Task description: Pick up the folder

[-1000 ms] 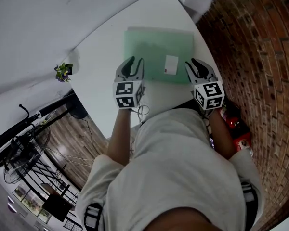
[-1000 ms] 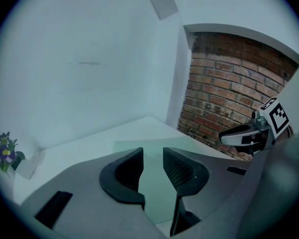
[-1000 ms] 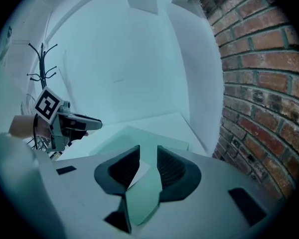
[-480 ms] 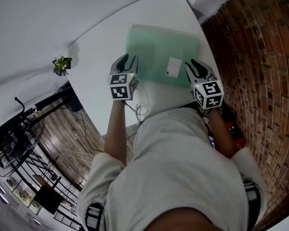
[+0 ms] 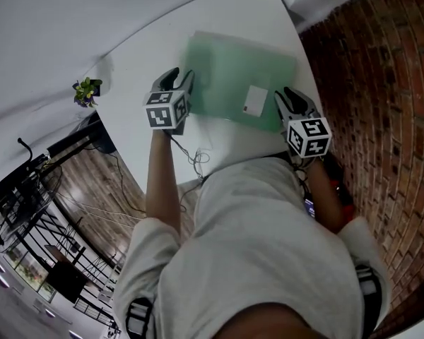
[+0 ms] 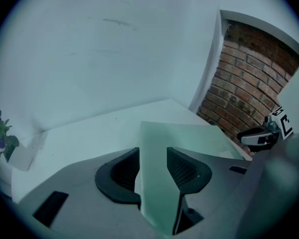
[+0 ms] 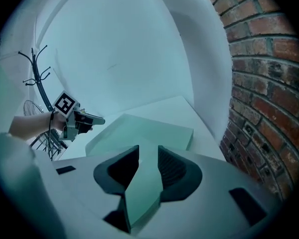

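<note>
Green folder (image 5: pixel 237 76) on white surface (image 5: pixel 138 73), its edges between the parted jaws of left hand-held gripper (image 5: pixel 179 79), just opening wider, and right hand-held gripper (image 5: pixel 289 97).

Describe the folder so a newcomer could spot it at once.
Find the white table beside the brick wall. The folder lies on its far end. It is the only pale green translucent sheet there, bearing a small white label.

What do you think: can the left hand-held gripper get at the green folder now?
Probably yes: the left hand-held gripper, its jaws just opened wider, straddles the green folder at its edge; nothing blocks it.
</note>
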`<state>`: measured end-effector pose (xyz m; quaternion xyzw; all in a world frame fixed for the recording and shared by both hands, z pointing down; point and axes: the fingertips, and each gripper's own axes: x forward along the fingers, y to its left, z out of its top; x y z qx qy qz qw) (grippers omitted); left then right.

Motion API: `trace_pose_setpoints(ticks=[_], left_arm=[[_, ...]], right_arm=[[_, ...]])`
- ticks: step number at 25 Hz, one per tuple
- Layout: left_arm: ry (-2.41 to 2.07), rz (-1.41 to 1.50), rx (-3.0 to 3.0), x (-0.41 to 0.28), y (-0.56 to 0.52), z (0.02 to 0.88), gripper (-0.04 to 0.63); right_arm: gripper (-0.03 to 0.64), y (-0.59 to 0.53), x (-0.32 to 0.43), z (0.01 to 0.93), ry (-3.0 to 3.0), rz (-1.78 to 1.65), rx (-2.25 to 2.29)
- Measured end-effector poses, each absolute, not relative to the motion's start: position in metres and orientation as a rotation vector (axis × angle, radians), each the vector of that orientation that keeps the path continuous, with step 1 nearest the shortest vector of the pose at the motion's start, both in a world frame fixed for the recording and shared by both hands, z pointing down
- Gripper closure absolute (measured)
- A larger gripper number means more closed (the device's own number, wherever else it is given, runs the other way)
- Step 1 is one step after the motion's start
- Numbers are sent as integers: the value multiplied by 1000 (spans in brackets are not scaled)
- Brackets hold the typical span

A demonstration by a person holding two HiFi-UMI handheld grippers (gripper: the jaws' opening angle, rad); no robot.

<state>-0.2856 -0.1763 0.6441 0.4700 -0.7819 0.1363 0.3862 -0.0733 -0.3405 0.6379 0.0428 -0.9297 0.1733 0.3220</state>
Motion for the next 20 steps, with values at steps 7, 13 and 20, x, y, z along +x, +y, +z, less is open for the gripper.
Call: trace_pose_setpoints(ticks=[7, 13, 20], left_arm=[[-1905, 249, 1180, -292, -179, 661, 407], [-1891, 212, 1158, -298, -177, 669, 393], [-1819, 209, 1180, -293, -177, 682, 370]], right_arm=[[480, -345, -71, 652, -2406, 510, 124], [474, -353, -70, 659, -2395, 547, 150], [468, -358, -63, 668, -2356, 678, 191]])
